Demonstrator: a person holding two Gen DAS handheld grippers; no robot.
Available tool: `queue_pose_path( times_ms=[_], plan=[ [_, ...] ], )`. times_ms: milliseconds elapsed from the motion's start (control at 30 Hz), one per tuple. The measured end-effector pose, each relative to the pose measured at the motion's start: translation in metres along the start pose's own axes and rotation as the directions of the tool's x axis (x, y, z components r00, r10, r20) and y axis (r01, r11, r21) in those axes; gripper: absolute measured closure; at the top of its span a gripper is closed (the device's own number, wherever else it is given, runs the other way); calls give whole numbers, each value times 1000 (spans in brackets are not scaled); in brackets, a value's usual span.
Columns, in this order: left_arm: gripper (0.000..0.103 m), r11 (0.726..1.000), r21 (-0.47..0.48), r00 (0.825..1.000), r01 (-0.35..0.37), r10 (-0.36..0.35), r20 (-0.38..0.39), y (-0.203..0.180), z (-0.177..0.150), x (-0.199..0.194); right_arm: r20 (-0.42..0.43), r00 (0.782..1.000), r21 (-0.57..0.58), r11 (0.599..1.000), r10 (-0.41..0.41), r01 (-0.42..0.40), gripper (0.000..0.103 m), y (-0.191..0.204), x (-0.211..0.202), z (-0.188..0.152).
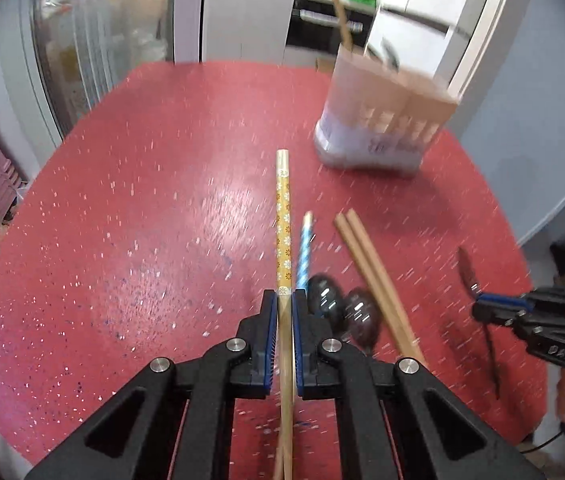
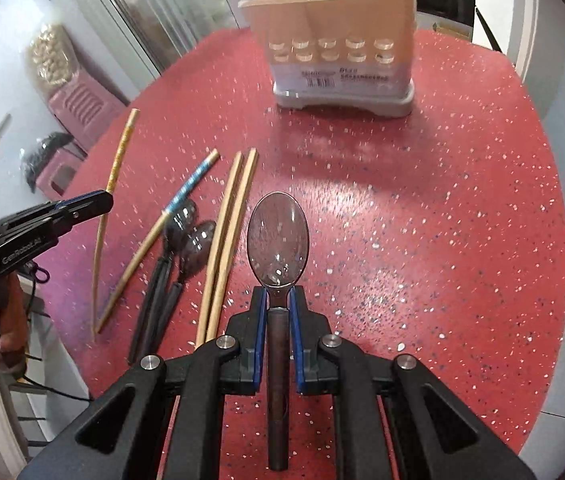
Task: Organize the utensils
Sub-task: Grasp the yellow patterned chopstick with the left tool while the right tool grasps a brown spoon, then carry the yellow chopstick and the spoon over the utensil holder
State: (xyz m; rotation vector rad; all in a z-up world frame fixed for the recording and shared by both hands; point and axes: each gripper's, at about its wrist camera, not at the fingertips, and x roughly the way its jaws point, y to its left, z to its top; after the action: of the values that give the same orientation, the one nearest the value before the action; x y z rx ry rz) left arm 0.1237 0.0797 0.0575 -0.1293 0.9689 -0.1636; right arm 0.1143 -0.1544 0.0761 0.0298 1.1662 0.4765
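You are pinching a yellow flower-patterned chopstick (image 1: 283,220) between the blue pads of your left gripper (image 1: 283,296), its jaws pressed together on the shaft, so that the patterned end is pointing straight ahead beyond the fingertips and the plain wooden end is running back under the gripper body. Just to the right of those fingertips a blue-striped chopstick (image 1: 305,250) is lying on the red speckled table (image 1: 142,200), with two dark spoons (image 1: 340,310) beside it and a pair of plain wooden chopsticks (image 1: 374,276) slanting further right. You are gripping a dark-handled metal spoon (image 2: 277,236) in your right gripper (image 2: 278,294), its jaws closed on the neck, the bowl facing up just past the fingertips and the handle running back between the fingers. Ahead of that gripper, well apart from the spoon, the beige utensil holder (image 2: 328,36) is standing upright on the table, with a wooden stick and a metal utensil sticking out of its top.
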Motion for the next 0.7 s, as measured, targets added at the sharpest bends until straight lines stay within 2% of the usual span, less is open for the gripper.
queue_pose_path(
  times_ms=[267,467,700],
  plan=[
    [69,997,-49,988,67,-59,140,-14,20,-35,96,995,30,999,29,-32,90,-7,-35,19],
    [69,993,-53,973,104,-91,213,-24,53,-52,155,987,44,998,32,-39,90,-13,-54,42],
    [69,988,-57,952,145,-124,281,-39,99,-53,210,977,57,997,30,-43,90,-28,-66,82]
  ],
)
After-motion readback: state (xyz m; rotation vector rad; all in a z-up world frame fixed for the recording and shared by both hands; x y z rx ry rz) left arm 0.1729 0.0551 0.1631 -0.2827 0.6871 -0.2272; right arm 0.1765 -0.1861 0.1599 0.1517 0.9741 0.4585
